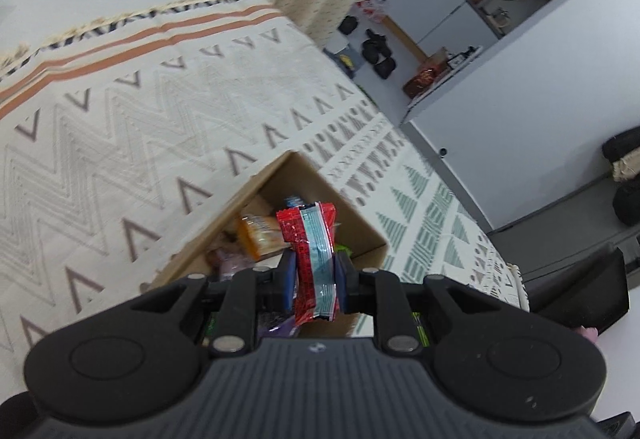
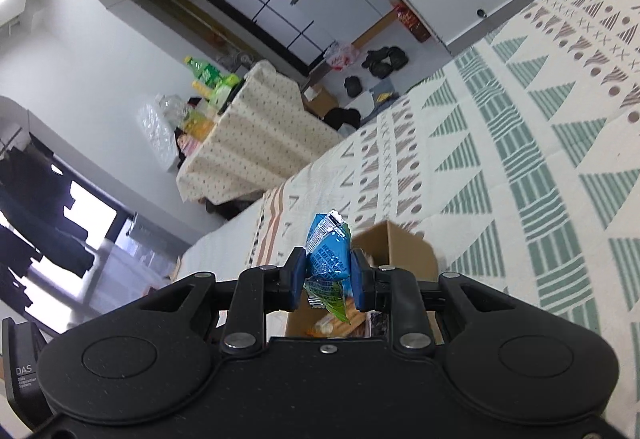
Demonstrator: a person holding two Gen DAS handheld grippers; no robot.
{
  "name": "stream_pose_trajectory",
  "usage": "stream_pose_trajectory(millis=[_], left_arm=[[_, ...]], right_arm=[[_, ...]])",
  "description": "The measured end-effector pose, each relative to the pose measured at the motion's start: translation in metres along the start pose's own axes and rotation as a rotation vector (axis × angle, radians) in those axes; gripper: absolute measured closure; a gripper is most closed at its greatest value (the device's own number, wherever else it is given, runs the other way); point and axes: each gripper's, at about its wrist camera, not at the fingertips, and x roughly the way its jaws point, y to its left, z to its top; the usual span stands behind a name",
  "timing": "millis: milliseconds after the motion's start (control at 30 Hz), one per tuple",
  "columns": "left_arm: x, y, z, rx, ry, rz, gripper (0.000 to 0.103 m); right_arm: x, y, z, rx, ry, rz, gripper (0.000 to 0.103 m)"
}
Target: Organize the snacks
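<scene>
My left gripper (image 1: 314, 271) is shut on a red snack packet with a pale blue stripe (image 1: 310, 239) and holds it above an open cardboard box (image 1: 236, 203). The box holds several snacks, among them an orange packet (image 1: 256, 235) and a purple one (image 1: 230, 263). My right gripper (image 2: 326, 271) is shut on a blue and green snack packet (image 2: 328, 251) and holds it above the same cardboard box (image 2: 400, 251), whose inside shows some orange packets (image 2: 340, 319).
The box sits on a patterned cream tablecloth (image 1: 140, 127). A second table with a dotted cloth (image 2: 248, 143) carries green bottles (image 2: 208, 75) and bags. Black shoes (image 1: 378, 55) lie on the floor by a white wall and shelves.
</scene>
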Motion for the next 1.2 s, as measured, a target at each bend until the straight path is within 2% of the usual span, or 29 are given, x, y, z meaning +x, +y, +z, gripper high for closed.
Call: stream_pose_trajectory(millis=[167,267,433,533,633,800,900,1067,1200], left_arm=[[0.005,0.014,-0.001,-0.026,0.02,0.031,0.083],[0.005,0.019,0.0,-0.034,0.022,0.057,0.075],[0.0,0.025,0.003,-0.059,0.01,0.052,0.069],[-0.003,0.025,0.003,-0.066,0.009,0.053,0.061],[-0.007,0.023,0.002,-0.057,0.002,0.062,0.05],[-0.014,0.018,-0.002,-0.048,-0.001,0.068,0.026],[-0.018,0.015,-0.005,-0.037,-0.008,0.085,0.018],[-0.023,0.009,-0.011,-0.013,0.007,0.09,0.016],[-0.032,-0.002,-0.016,0.047,0.009,0.098,0.011]], right_arm=[[0.009,0.006,-0.012,-0.011,0.028,-0.004,0.079],[0.012,0.009,-0.016,-0.02,0.044,-0.008,0.079],[0.013,0.013,-0.021,-0.031,0.056,-0.021,0.079],[0.014,0.018,-0.022,-0.044,0.062,-0.03,0.079],[0.012,0.023,-0.022,-0.064,0.071,-0.052,0.074],[0.002,0.027,-0.022,-0.061,0.073,-0.057,0.071],[-0.008,0.027,-0.019,-0.059,0.055,-0.063,0.07],[-0.029,0.026,-0.016,-0.062,0.033,-0.074,0.068],[-0.047,0.024,-0.014,-0.068,0.024,-0.097,0.056]])
